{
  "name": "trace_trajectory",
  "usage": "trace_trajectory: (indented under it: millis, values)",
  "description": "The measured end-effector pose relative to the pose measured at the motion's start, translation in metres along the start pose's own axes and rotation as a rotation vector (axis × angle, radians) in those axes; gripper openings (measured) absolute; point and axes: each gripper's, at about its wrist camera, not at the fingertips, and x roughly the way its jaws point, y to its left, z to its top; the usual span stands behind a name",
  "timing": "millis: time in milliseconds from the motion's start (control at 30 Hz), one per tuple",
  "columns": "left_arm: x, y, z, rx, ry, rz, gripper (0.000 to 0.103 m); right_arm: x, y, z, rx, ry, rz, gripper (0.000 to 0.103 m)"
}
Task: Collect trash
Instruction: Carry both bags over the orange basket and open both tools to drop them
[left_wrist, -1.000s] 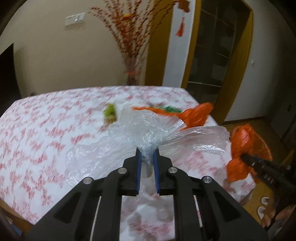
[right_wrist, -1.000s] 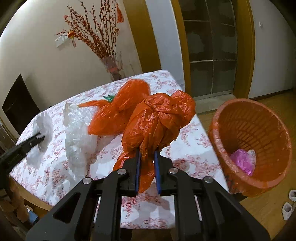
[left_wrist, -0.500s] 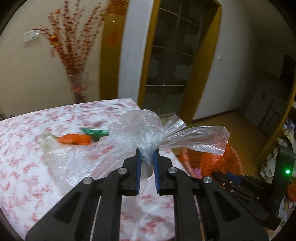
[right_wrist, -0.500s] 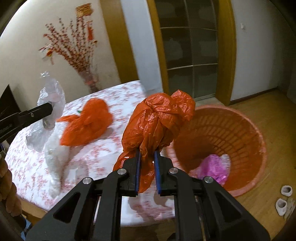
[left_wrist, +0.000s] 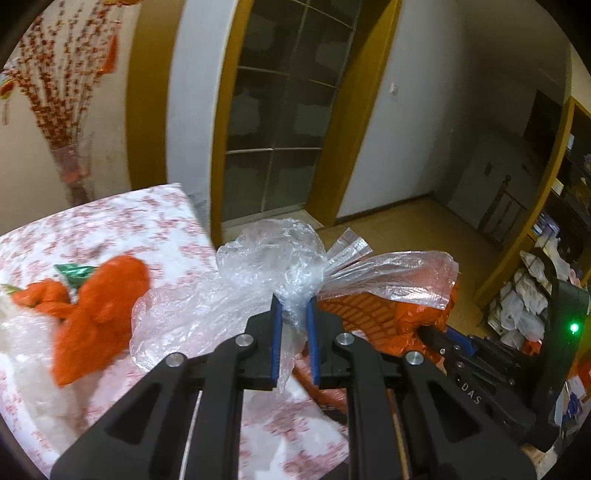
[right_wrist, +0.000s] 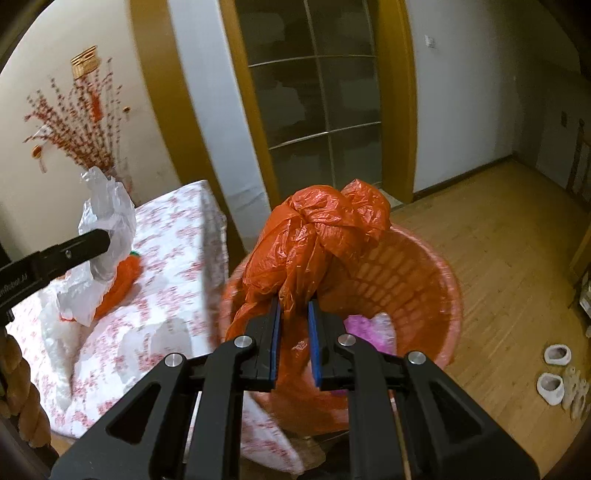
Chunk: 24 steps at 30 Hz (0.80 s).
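Observation:
My left gripper (left_wrist: 293, 306) is shut on a crumpled clear plastic bag (left_wrist: 273, 258), held over the table's right edge beside the orange basket (left_wrist: 354, 306). The right wrist view catches that bag (right_wrist: 107, 236) from the side. My right gripper (right_wrist: 293, 306) is shut on a knotted orange plastic bag (right_wrist: 314, 236), hanging above the orange basket (right_wrist: 417, 273) on the floor. A pink bag (right_wrist: 364, 326) lies inside the basket. In the left wrist view the right gripper's body (left_wrist: 491, 373) reaches into the basket with its orange bag (left_wrist: 417, 317).
On the floral tablecloth (right_wrist: 166, 266) lie another orange bag (left_wrist: 99, 314) with a green scrap (left_wrist: 75, 273) and white plastic (left_wrist: 22, 343). A vase of red branches (right_wrist: 85, 122) stands at the back. Behind is a glass door (right_wrist: 317, 92); slippers (right_wrist: 554, 373) lie on the wood floor.
Both grippers have swung right with their bags, from over the table toward the basket. The orange bag now hangs over the basket's mouth, and the clear bag is at the table's edge.

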Motion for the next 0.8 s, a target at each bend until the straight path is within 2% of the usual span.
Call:
trace_trajectory:
  millis: [467, 800]
  values:
    - [0.062, -0.047, 0.006, 0.026, 0.077, -0.09, 0.013, 0.018, -0.04, 0.004, 0.05, 0.02, -0.046, 0.014]
    - [0.094, -0.063, 0.008, 0.024, 0.123, -0.14, 0.015, 0.03, -0.057, 0.008, 0.078, 0.025, -0.05, 0.016]
